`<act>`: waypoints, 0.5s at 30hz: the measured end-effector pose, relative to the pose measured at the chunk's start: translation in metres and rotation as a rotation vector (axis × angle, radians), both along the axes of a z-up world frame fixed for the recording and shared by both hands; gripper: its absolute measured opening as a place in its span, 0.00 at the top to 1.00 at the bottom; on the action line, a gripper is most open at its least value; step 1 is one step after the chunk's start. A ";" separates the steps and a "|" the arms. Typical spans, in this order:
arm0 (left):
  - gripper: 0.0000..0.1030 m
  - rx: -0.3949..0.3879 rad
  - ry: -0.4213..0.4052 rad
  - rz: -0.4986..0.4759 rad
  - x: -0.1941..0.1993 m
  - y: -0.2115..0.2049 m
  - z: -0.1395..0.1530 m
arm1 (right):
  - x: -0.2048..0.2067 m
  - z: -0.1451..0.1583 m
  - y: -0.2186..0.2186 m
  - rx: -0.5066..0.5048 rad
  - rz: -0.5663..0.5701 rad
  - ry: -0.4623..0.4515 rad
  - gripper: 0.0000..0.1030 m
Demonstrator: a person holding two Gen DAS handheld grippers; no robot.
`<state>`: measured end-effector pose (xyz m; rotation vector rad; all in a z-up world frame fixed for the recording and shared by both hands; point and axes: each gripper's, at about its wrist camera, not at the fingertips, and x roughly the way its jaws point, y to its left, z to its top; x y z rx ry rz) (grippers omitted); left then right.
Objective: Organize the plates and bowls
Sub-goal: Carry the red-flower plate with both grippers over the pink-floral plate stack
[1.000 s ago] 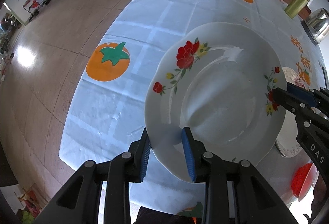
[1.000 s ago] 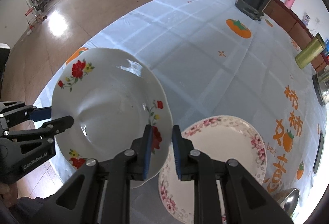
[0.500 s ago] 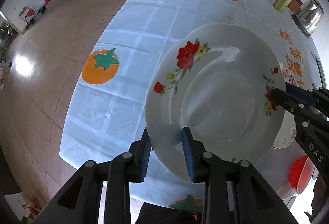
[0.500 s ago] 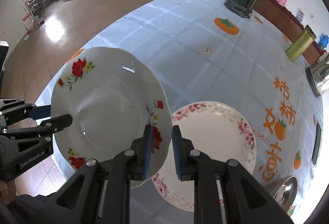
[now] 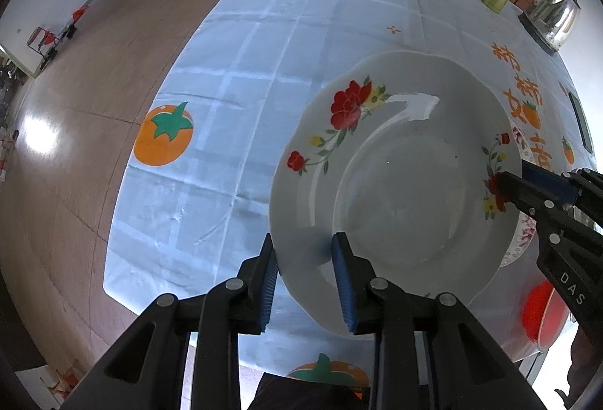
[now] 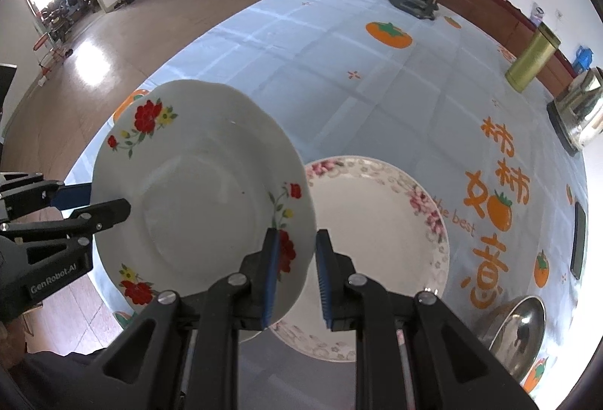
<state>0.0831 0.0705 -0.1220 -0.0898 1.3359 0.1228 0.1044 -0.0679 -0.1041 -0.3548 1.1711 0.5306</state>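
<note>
Left gripper [image 5: 305,274] clamps the near-left rim of the red-flower plate [image 5: 395,184], blue pads either side of the edge, narrow gap. The plate is off the table, tilted, empty. Right gripper [image 6: 296,278] pinches the opposite rim, jaws nearly closed on it. Below and right of it, the pink-rimmed plate [image 6: 377,240] lies flat on the blue persimmon tablecloth [image 6: 320,71], empty, partly overlapped by the held plate. Steel bowl [image 6: 516,327] at the near-right corner, empty. Red bowl [image 5: 542,315] at the edge in the left wrist view, contents unclear.
</note>
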 end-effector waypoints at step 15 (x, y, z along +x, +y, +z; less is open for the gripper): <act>0.70 0.008 -0.007 -0.042 0.003 -0.023 0.003 | -0.002 0.002 -0.026 0.007 -0.039 -0.002 0.82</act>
